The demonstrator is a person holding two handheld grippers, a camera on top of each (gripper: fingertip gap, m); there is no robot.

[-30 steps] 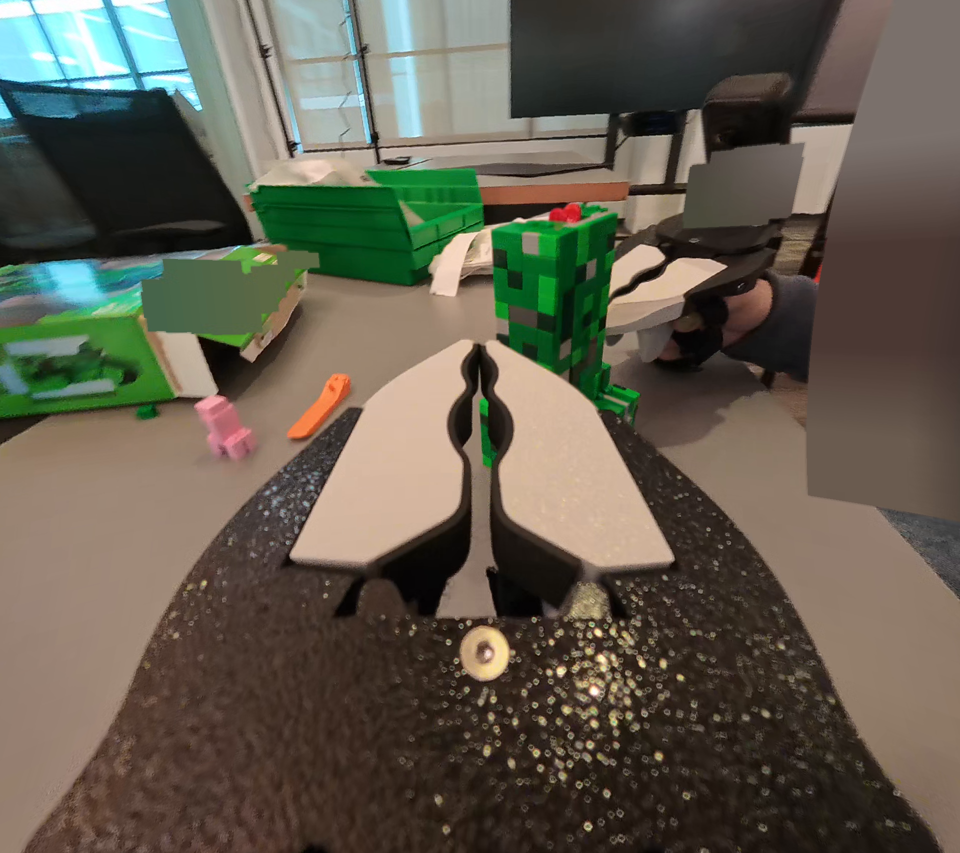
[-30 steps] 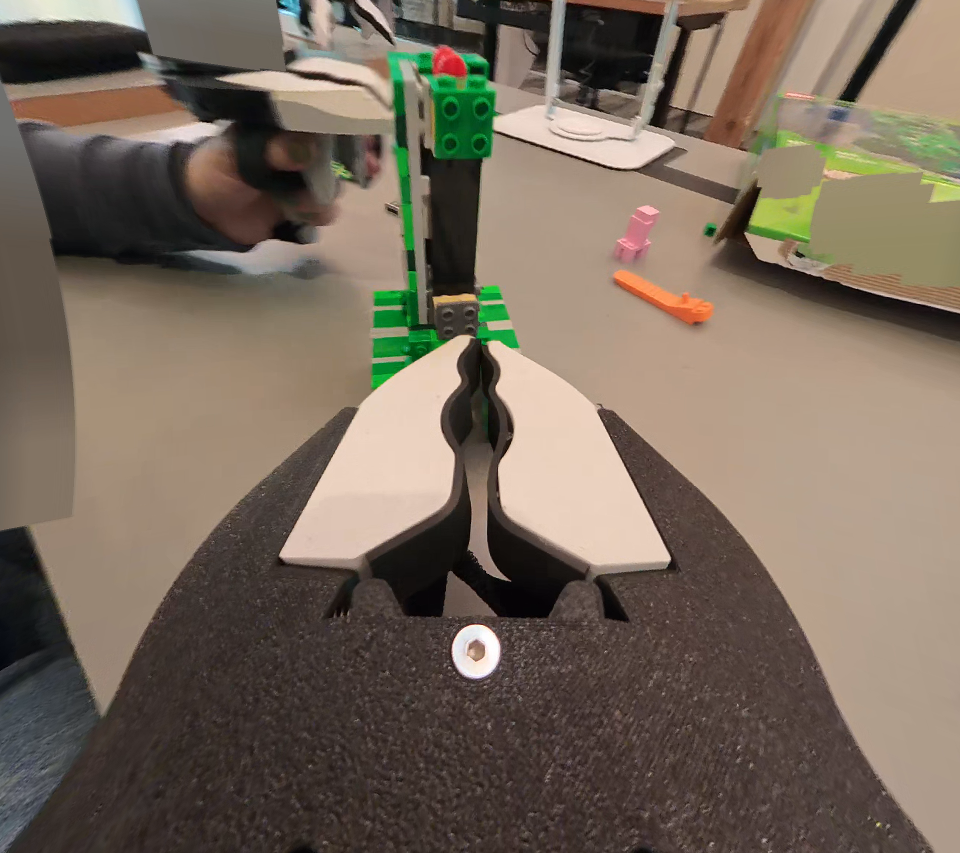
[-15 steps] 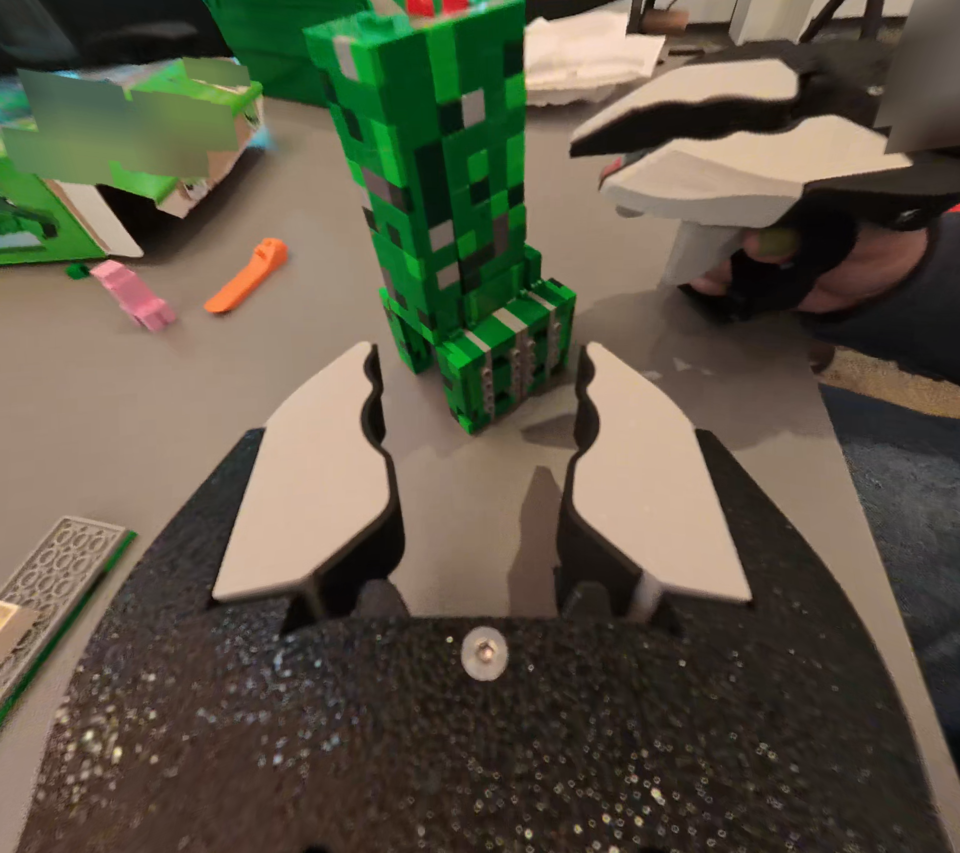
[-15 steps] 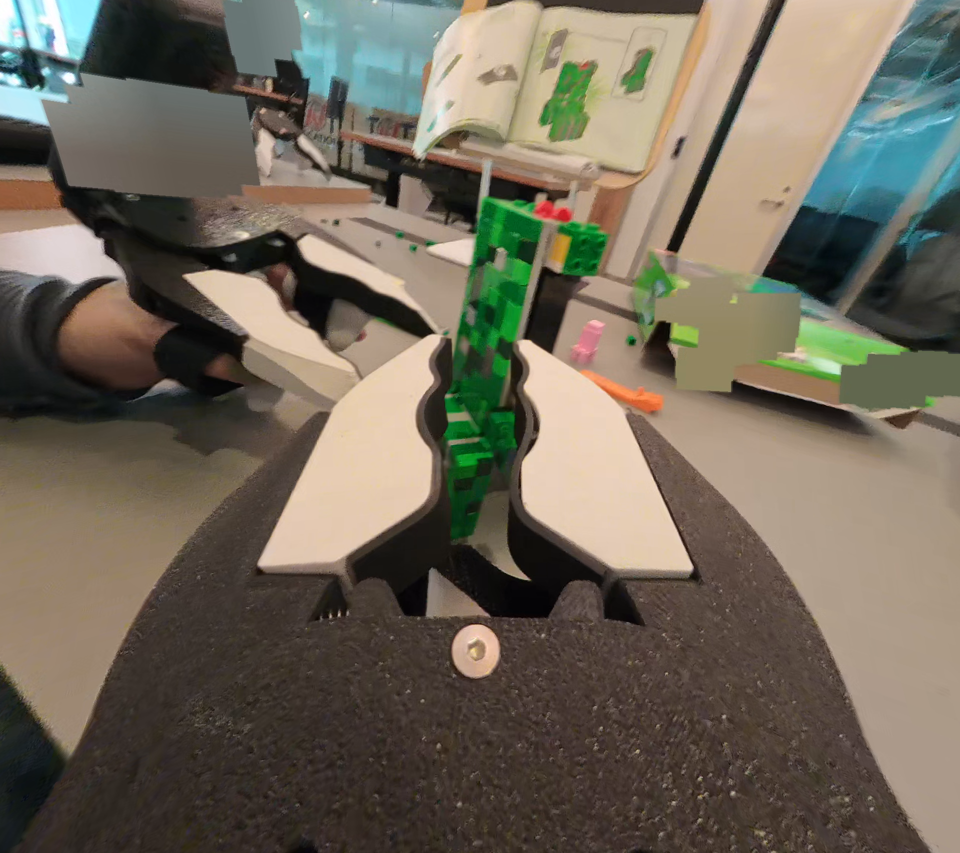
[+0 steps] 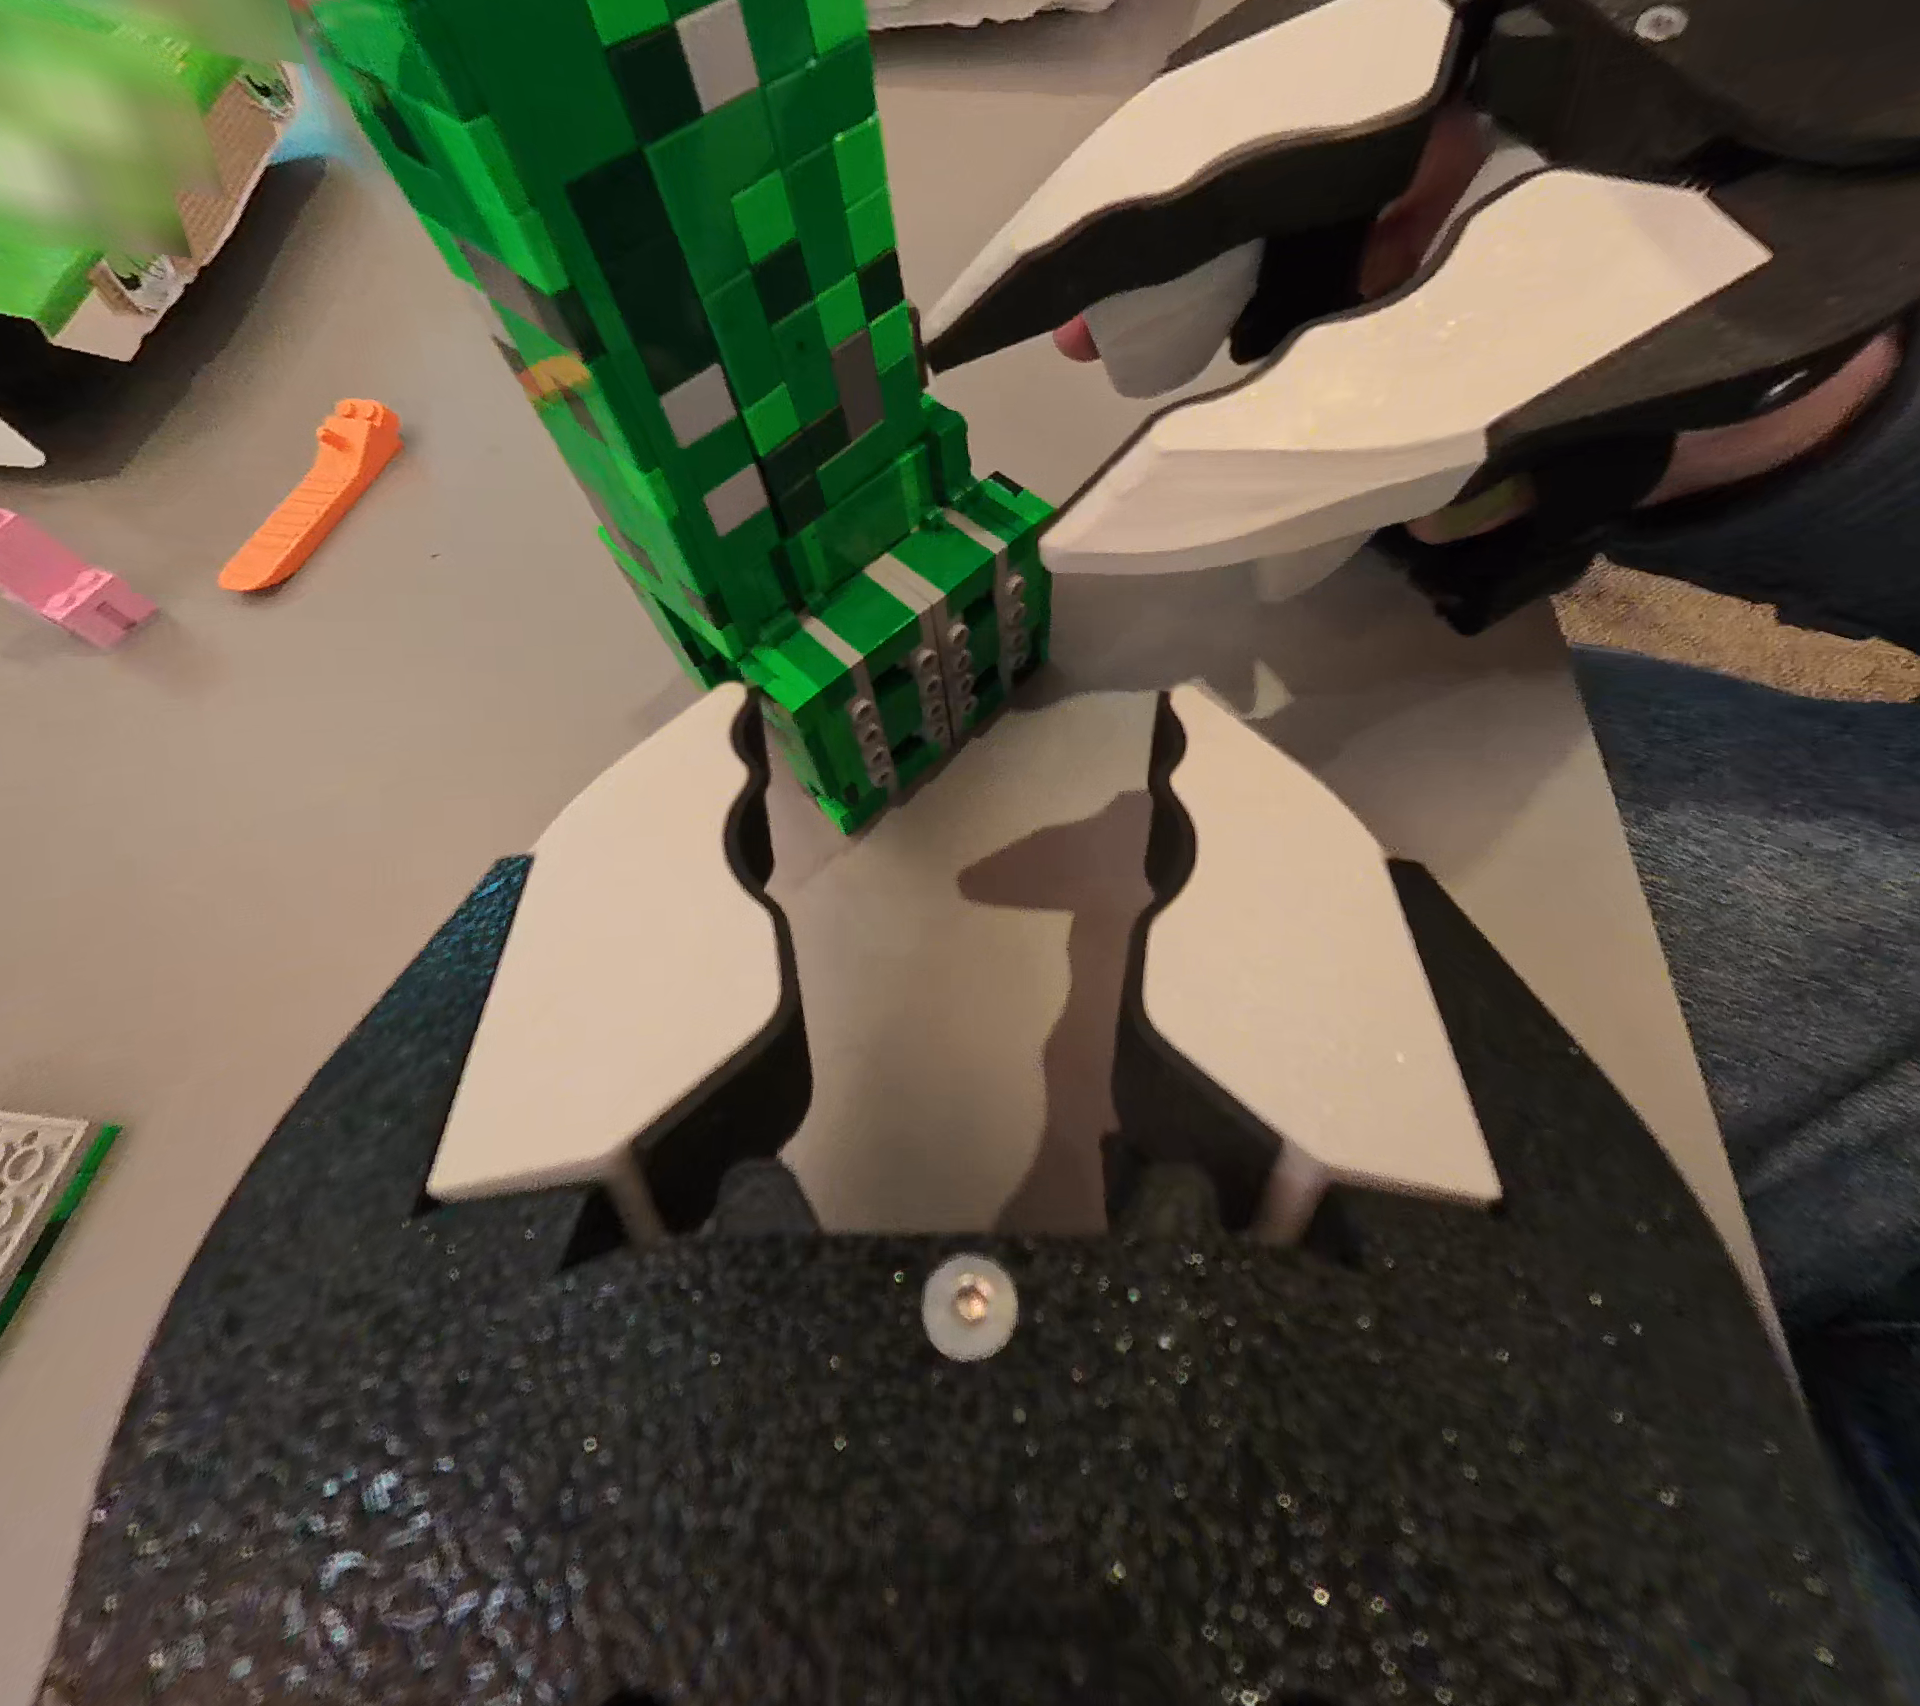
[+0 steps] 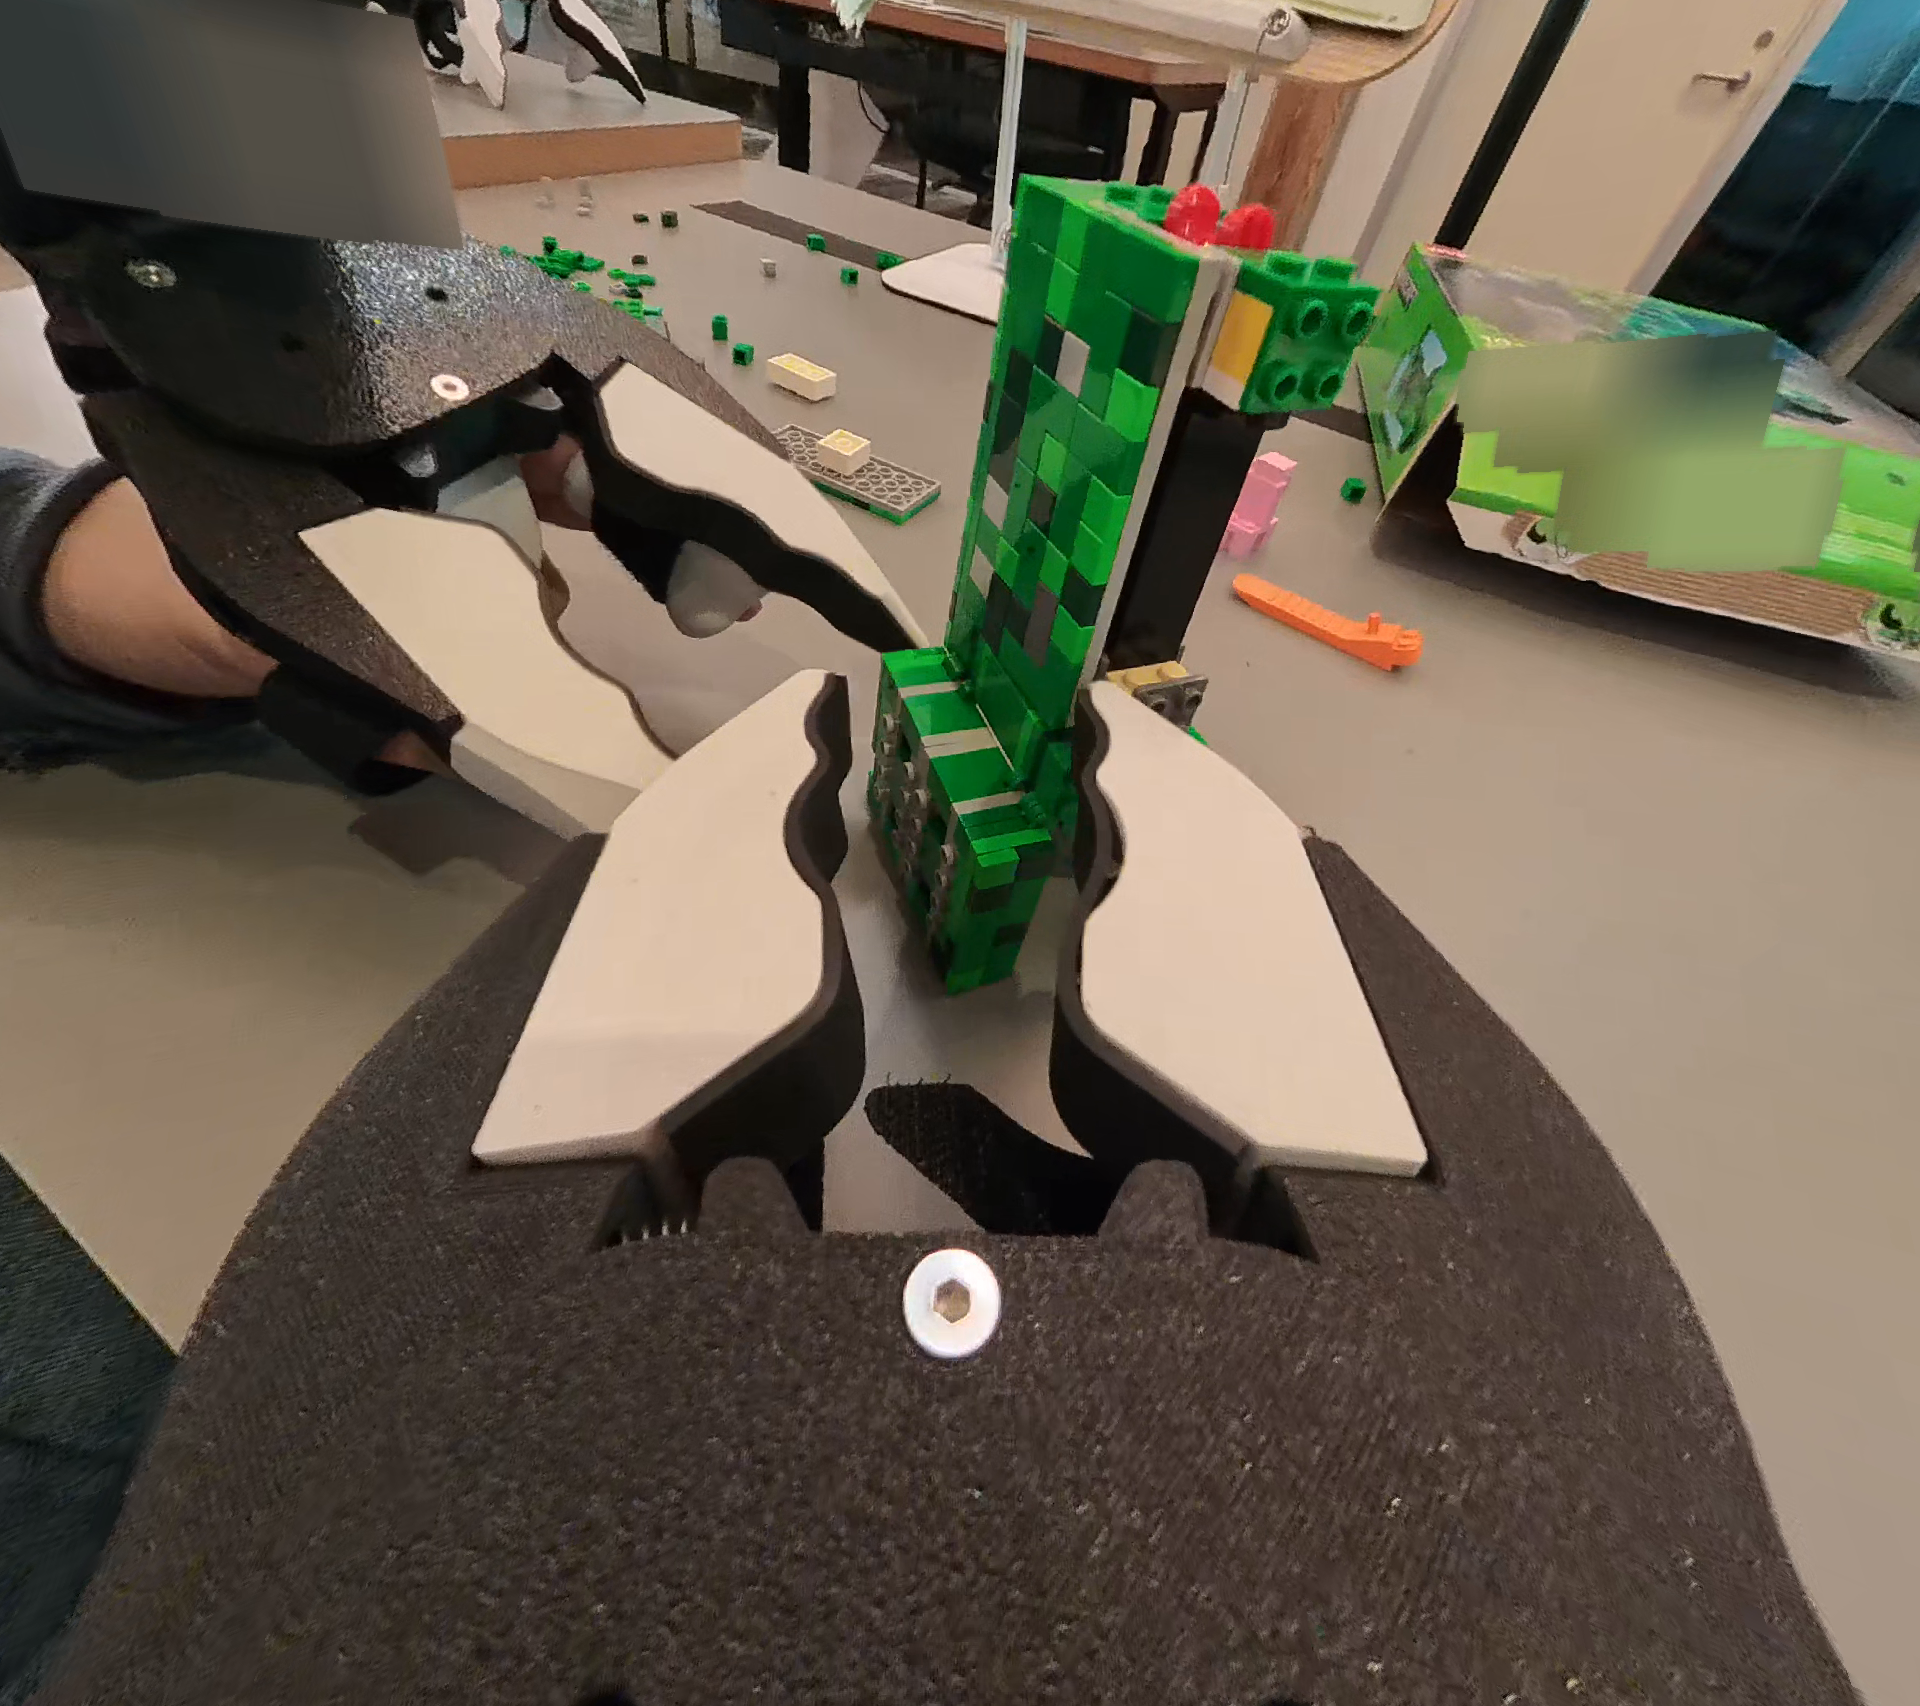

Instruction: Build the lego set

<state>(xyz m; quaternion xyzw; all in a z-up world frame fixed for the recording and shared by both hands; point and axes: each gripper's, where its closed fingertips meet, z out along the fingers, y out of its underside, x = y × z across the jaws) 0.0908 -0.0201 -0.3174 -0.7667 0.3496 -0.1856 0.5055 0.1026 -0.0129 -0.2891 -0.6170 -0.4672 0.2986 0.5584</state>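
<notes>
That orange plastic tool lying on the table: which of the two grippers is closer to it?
Probably the left. The orange tool lies left of the green brick figure, on the left gripper's side. The right gripper reaches in from the figure's opposite side.

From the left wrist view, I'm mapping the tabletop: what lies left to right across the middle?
Pink brick figure → orange brick separator → green brick tower → right gripper, jaws apart beside the tower's foot.
</notes>
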